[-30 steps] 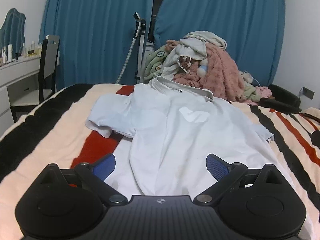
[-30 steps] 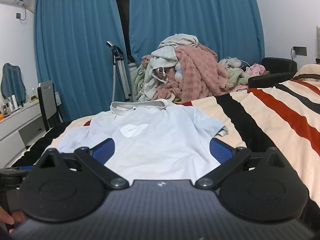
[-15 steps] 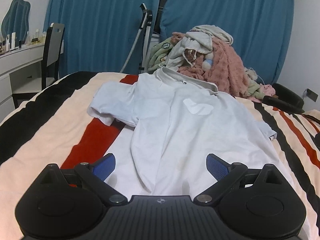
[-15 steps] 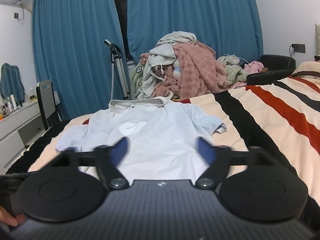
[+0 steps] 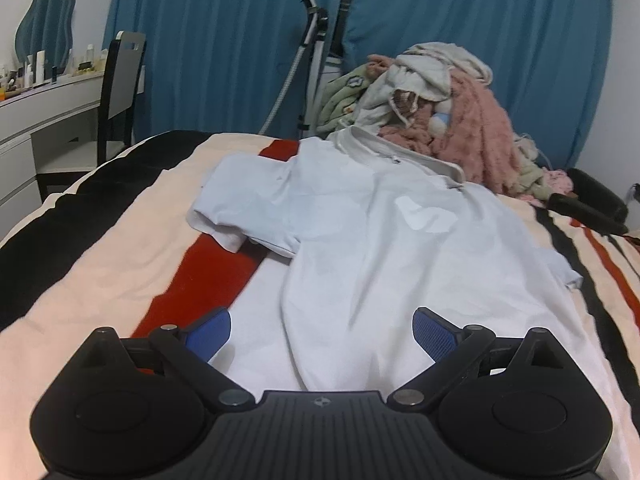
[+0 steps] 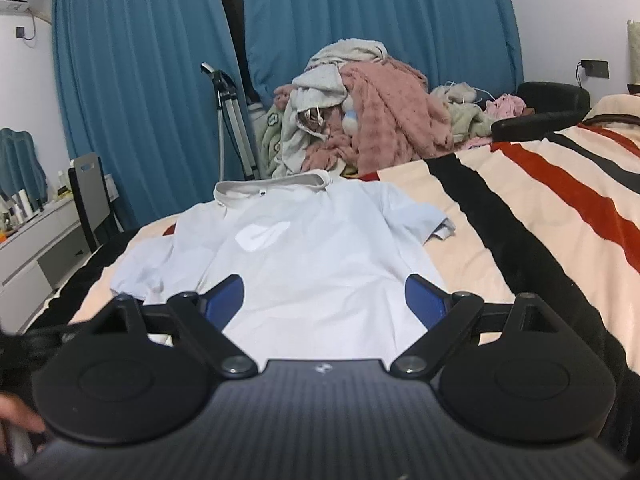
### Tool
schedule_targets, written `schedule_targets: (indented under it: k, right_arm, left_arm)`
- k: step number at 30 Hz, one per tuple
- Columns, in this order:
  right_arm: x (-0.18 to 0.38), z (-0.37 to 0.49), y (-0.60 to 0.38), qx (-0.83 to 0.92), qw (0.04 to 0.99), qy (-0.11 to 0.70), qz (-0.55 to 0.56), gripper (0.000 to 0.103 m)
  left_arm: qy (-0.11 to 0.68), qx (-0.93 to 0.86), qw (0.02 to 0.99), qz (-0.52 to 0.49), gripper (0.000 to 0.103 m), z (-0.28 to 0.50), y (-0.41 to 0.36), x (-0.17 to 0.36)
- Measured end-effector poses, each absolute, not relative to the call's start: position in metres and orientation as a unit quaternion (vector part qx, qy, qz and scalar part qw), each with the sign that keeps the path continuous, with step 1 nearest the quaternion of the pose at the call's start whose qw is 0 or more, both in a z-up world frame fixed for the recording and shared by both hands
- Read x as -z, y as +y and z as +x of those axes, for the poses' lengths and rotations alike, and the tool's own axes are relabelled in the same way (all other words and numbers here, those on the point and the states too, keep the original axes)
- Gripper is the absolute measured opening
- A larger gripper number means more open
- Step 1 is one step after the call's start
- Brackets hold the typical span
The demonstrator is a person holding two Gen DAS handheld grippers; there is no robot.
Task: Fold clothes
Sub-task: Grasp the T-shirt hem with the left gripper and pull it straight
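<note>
A white short-sleeved polo shirt (image 5: 384, 256) lies face up on the striped bed, collar at the far end, a white logo on its chest. It also shows in the right wrist view (image 6: 312, 256). Its left sleeve (image 5: 244, 208) is rumpled and partly folded over. My left gripper (image 5: 322, 330) is open and empty, just above the shirt's near hem on its left side. My right gripper (image 6: 324, 300) is open and empty, above the lower middle of the shirt.
A heap of clothes and a pink blanket (image 5: 436, 108) is piled at the bed's far end. The bedcover (image 6: 560, 216) has red, black and cream stripes. A chair (image 5: 120, 92) and a white dresser (image 5: 44, 120) stand at left. A tripod-like stand (image 5: 312, 60) stands by the blue curtains.
Both grippers have moved forward and a little higher over the shirt. The right gripper's jaws narrowed briefly half a second ago and are wide again.
</note>
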State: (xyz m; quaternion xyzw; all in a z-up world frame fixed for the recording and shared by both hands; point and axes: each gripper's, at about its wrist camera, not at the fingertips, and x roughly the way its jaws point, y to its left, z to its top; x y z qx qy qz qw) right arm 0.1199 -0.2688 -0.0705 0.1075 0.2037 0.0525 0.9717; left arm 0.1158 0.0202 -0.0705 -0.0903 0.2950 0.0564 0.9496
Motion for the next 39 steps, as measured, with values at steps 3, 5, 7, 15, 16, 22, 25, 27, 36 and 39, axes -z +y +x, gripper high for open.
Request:
schedule_targets:
  k: [3,5,7,15,16,22,25,27,36,39]
  right_arm:
    - [0.073,0.121,-0.271,-0.053,0.970,0.207,0.115,0.103]
    - [0.074,0.123,-0.271,-0.055,0.969,0.210,0.121,0.103]
    - [0.077,0.125,-0.271,-0.059,0.967,0.217,0.123,0.103]
    - [0.093,0.135,-0.264,-0.065,0.957,0.253,0.122,0.103]
    - [0.095,0.136,-0.263,-0.065,0.956,0.258,0.122,0.103]
    - [0.108,0.146,-0.263,-0.067,0.947,0.284,0.134,0.103]
    - [0.114,0.151,-0.263,-0.072,0.942,0.296,0.141,0.103]
    - [0.118,0.154,-0.261,-0.075,0.940,0.300,0.142,0.103]
    - [0.136,0.165,-0.251,-0.076,0.932,0.328,0.132,0.103]
    - [0.137,0.167,-0.247,-0.076,0.934,0.328,0.119,0.103]
  left_arm:
    - [0.305,-0.069,0.946,-0.085,0.098,0.134,0.027,0.074]
    - [0.308,-0.073,0.945,-0.079,0.098,0.145,0.032,0.075]
    - [0.310,-0.078,0.944,-0.078,0.098,0.155,0.037,0.077]
    - [0.335,-0.089,0.925,-0.156,0.098,0.203,0.075,0.093]
    - [0.329,-0.094,0.927,-0.154,0.098,0.209,0.079,0.093]
    - [0.279,-0.129,0.938,-0.161,0.095,0.239,0.109,0.100]
    - [0.274,-0.137,0.931,-0.198,0.086,0.250,0.129,0.109]
    - [0.274,-0.143,0.925,-0.221,0.085,0.256,0.141,0.115]
    - [0.240,-0.159,0.921,-0.261,0.060,0.287,0.178,0.123]
    - [0.247,-0.129,0.926,-0.254,0.034,0.308,0.180,0.120]
